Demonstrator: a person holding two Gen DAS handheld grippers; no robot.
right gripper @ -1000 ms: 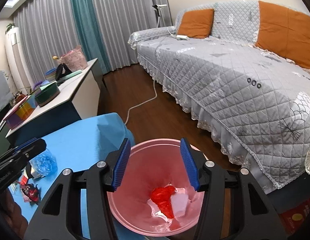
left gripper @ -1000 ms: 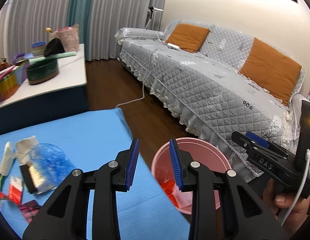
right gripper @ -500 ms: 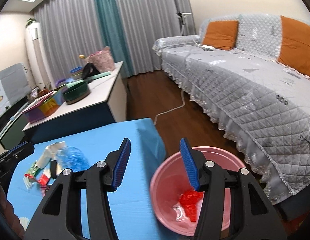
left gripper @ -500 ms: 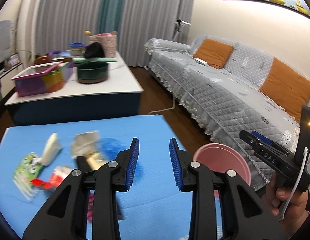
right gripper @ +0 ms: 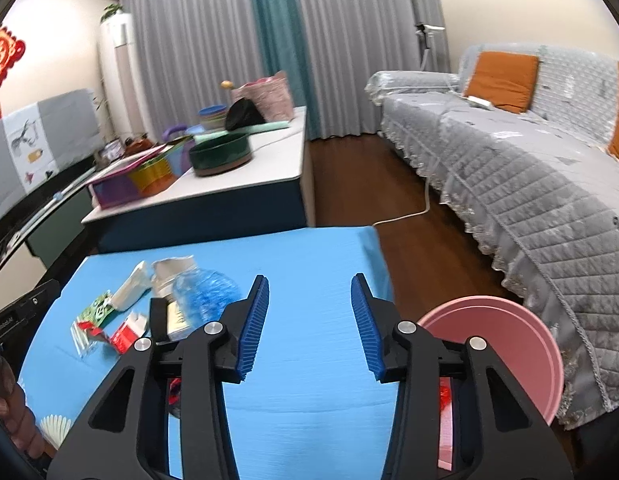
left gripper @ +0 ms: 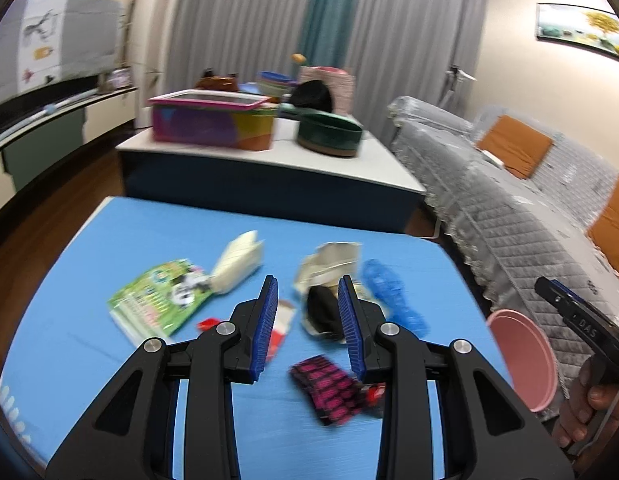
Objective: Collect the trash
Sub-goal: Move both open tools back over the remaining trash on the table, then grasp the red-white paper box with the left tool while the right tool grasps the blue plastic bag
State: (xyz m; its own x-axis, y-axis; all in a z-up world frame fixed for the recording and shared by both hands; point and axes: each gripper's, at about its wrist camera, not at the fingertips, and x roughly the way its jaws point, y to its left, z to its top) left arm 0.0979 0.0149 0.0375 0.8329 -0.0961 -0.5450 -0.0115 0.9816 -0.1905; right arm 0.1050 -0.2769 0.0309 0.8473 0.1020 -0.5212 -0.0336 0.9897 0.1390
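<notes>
The left gripper (left gripper: 307,322) has its jaws apart and empty, hovering over the trash; the right gripper (right gripper: 309,326) is also empty, jaws closing on nothing above bare blue tablecloth (right gripper: 309,400).

Nearest the left gripper, at 6 o'clock, lies a pink-and-black wrapper (left gripper: 329,386). Just past the fingertips at 12 sits a crumpled white packet with a black piece (left gripper: 325,304), with blue plastic (left gripper: 389,296) touching it at 1 o'clock. These overlap, so in my judgement a pinch may catch two pieces or drag one. The green packet (left gripper: 157,300) at 10 o'clock lies flat and may slide rather than lift.

The pink bin (right gripper: 505,344) stands off the table's edge at 3 o'clock, so a loosely held scrap could drop to the floor on the way. Beyond it the sofa (right gripper: 549,184) narrows the room; the far half of the cloth is open
</notes>
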